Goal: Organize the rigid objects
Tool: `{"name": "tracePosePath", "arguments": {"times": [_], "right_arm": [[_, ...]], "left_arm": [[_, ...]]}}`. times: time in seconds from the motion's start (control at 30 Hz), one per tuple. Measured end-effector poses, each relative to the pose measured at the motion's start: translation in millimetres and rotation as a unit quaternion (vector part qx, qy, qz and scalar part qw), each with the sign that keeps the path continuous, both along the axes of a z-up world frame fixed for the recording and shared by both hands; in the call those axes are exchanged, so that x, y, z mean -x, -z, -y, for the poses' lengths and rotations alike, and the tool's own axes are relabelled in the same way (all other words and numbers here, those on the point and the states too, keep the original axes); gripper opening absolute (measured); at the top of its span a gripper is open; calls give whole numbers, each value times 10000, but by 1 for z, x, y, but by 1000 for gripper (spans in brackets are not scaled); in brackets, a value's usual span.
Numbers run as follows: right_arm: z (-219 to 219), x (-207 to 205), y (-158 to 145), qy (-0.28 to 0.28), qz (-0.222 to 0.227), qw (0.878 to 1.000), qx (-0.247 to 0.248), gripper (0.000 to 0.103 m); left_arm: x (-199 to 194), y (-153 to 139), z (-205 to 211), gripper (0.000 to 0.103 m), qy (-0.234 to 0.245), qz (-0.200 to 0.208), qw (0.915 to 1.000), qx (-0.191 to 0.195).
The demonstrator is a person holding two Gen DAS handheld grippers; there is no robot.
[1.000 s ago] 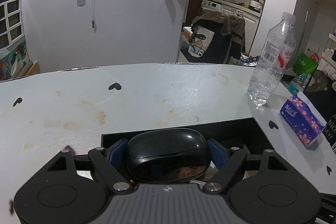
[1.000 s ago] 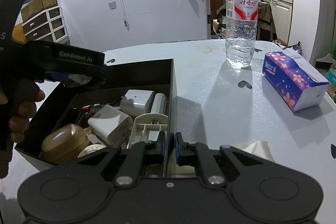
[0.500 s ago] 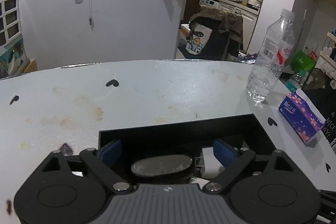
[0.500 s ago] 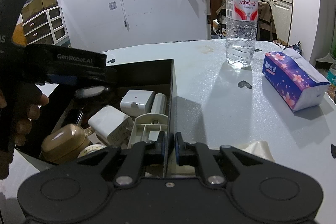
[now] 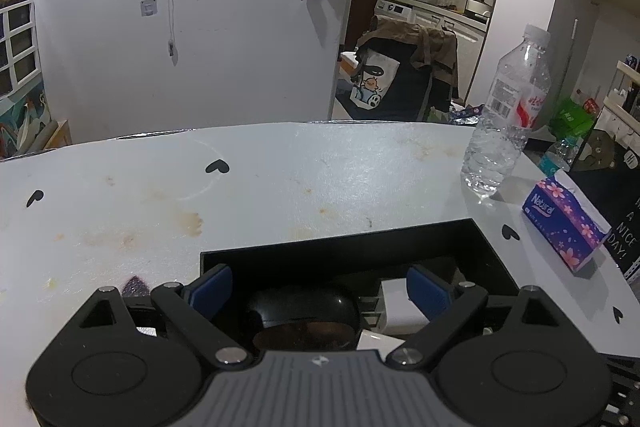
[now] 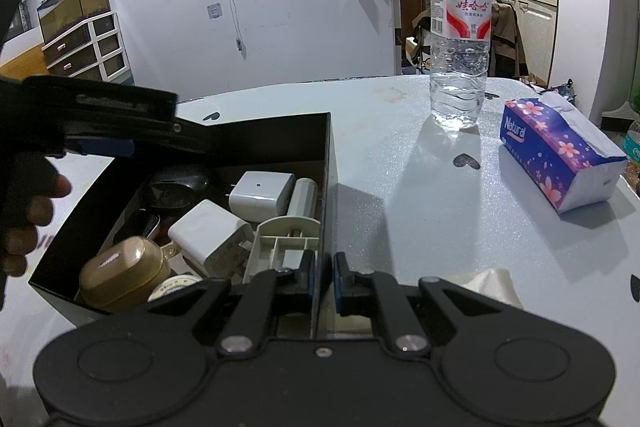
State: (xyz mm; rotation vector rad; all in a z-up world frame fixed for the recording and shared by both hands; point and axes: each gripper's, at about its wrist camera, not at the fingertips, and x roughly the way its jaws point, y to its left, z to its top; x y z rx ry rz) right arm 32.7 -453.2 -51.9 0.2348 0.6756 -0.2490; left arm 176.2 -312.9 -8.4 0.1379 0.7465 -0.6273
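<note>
A black box (image 6: 280, 137) on the white table holds white chargers (image 6: 262, 191), a gold earbud case (image 6: 124, 273), a grey plastic part (image 6: 286, 247) and a black glossy case (image 6: 176, 185). In the left wrist view the black case (image 5: 302, 311) lies in the box (image 5: 340, 247) below my open left gripper (image 5: 320, 287), free of the blue pads. The left gripper also shows in the right wrist view (image 6: 104, 131), above the box's left side. My right gripper (image 6: 322, 277) is shut on the box's right wall at its near corner.
A water bottle (image 6: 460, 39) stands at the far right of the table, with a purple tissue pack (image 6: 556, 155) to its right. A crumpled tissue (image 6: 492, 285) lies by my right gripper. The table (image 5: 280, 179) beyond the box has stains and black heart marks.
My left gripper opened and let go of the black case, which dropped into the box. The left gripper then rose and drew back. My right gripper stayed clamped on the box wall.
</note>
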Motion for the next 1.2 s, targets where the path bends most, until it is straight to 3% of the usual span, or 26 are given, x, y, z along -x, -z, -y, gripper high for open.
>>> {"name": "tracePosePath", "arguments": {"times": [0.6,0.87,1.2], "right_arm": [[0,0,0,2,-1,10000,11,9],[0,0,0,4,-2,10000,17,9],[-1,1,0,6,2,10000,29,9]], "left_arm": [[63,-41,-53,101,99,684,9976,-65],[98,-34,-66,101,83,1014,9946,-221],[115,-13,-69,102,-287,1065,9925,-521]]}}
